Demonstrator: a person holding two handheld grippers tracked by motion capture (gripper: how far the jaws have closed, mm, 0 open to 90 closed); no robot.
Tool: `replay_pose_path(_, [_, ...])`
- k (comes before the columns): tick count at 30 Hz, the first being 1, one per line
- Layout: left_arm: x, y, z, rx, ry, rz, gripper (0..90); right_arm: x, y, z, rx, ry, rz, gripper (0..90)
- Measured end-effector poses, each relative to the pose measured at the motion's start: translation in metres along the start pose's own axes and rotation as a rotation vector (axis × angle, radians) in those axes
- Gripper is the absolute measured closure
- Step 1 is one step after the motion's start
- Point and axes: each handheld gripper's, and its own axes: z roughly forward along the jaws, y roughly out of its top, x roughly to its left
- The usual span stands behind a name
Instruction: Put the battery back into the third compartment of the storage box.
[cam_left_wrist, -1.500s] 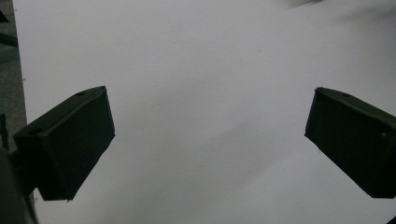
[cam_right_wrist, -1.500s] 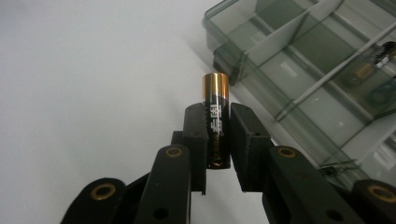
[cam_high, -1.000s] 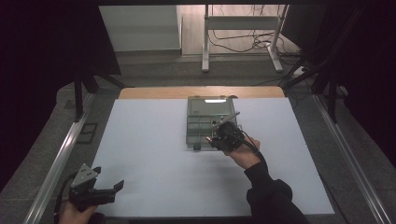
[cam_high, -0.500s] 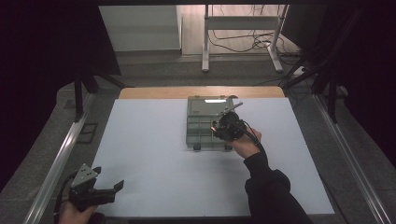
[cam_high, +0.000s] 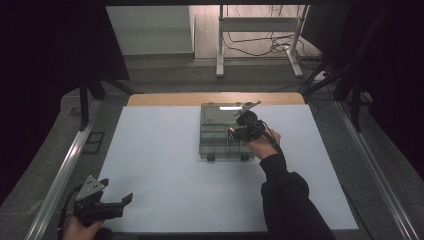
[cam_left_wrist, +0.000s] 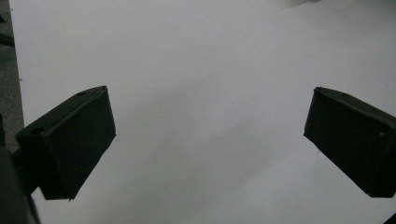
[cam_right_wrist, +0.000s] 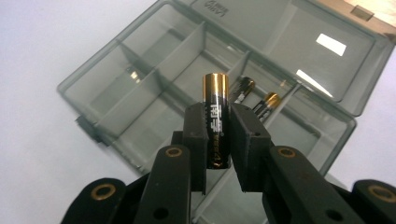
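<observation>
The right claw (cam_right_wrist: 218, 140) is squeezed tight on a battery (cam_right_wrist: 216, 119). The battery is black with a gold end, and it stands up between the two black jaws with the gold end on top (the writing on its side is too small to read). In the high view the right claw (cam_high: 239, 131) hangs over the right part of a see-through box (cam_high: 212, 135) near the far middle of the white worktop (cam_high: 160, 165).

The box (cam_right_wrist: 154, 93) lies flat with its lid (cam_right_wrist: 308, 51) thrown open on the far side. Thin walls split it into little rooms. Two more batteries (cam_right_wrist: 256, 95) lie in one long room, just past the held one.

The left claw (cam_high: 114, 206) is low at the near left corner of the worktop, well apart from the box. Its jaws stand wide open with nothing between them, and under them is bare worktop (cam_left_wrist: 210, 93).
</observation>
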Motion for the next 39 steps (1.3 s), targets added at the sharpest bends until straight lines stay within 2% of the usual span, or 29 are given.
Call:
replay_pose_path(9, [0.000, 0.000, 0.000, 0.000, 0.000, 0.002, 2.4, -0.010, 0.009, 0.011, 0.011, -0.036, 0.030, 76.4])
replay_pose_path(22, [0.000, 0.000, 0.000, 0.002, 0.002, 0.008, 2.4, -0.018, 0.016, 0.039, 0.050, -0.095, 0.070, 74.1])
replay_pose_path(24, [-0.001, 0.000, 0.000, 0.002, 0.002, 0.009, 2.4, -0.017, 0.016, 0.041, 0.035, -0.111, 0.070, 64.8])
replay_pose_path(27, [0.000, 0.000, 0.000, 0.002, 0.002, 0.008, 2.4, -0.016, 0.016, 0.040, 0.026, -0.105, 0.064, 53.8])
replay_pose_path(30, [-0.001, 0.000, 0.000, 0.003, 0.003, 0.010, 2.4, -0.016, 0.014, 0.036, 0.014, -0.082, 0.055, 39.1])
replay_pose_path(33, [-0.001, 0.000, 0.000, 0.003, 0.004, 0.010, 2.4, -0.017, 0.011, 0.032, -0.003, -0.031, 0.052, 25.0])
replay_pose_path(35, [-0.001, 0.000, 0.000, 0.003, 0.003, 0.010, 2.4, -0.016, 0.009, 0.029, -0.005, -0.018, 0.042, 16.5])
replay_pose_path(39, [-0.001, 0.000, 0.000, 0.004, 0.004, 0.009, 2.4, -0.015, 0.005, 0.023, 0.002, 0.014, 0.031, 6.3])
